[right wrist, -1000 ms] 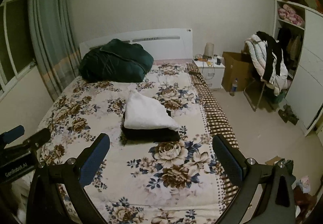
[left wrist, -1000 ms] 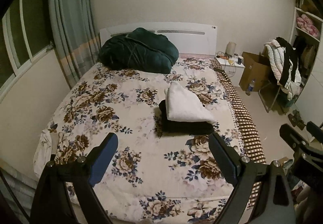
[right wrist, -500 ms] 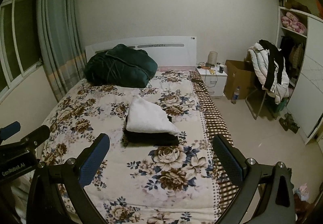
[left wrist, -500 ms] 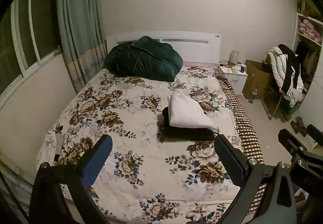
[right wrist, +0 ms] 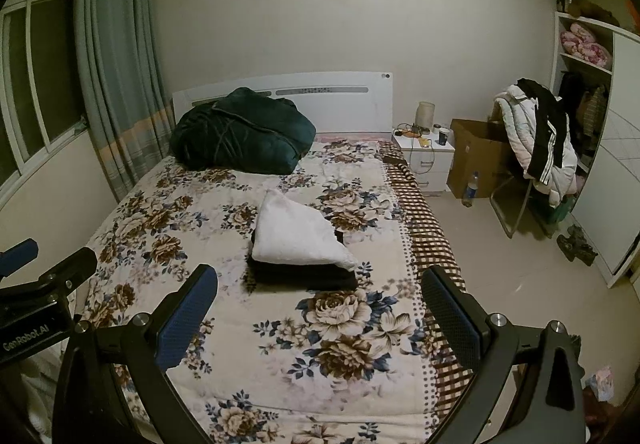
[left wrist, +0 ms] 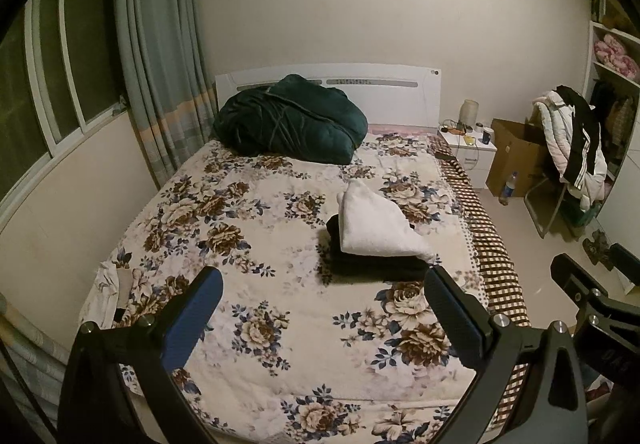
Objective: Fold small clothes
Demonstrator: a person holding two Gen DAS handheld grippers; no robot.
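Observation:
A folded white garment (left wrist: 376, 222) (right wrist: 298, 232) lies on top of folded black clothes (left wrist: 376, 266) (right wrist: 304, 276), stacked on the floral bedspread (left wrist: 248, 236) (right wrist: 340, 324) at the bed's right middle. My left gripper (left wrist: 324, 308) is open and empty, held above the foot of the bed, well short of the stack. My right gripper (right wrist: 320, 304) is open and empty too, also back from the stack. Each gripper shows at the edge of the other's view.
A dark green duvet bundle (left wrist: 288, 120) sits at the headboard. A small white cloth (left wrist: 106, 292) hangs at the bed's left edge. To the right are a nightstand (right wrist: 428, 160), a cardboard box (right wrist: 476, 152), a chair with jackets (right wrist: 536, 136) and a wardrobe (right wrist: 600, 148).
Both grippers have pulled back and tilted up from the bed, so the stack looks farther off and more wall shows. Both stayed open. The stack has not moved.

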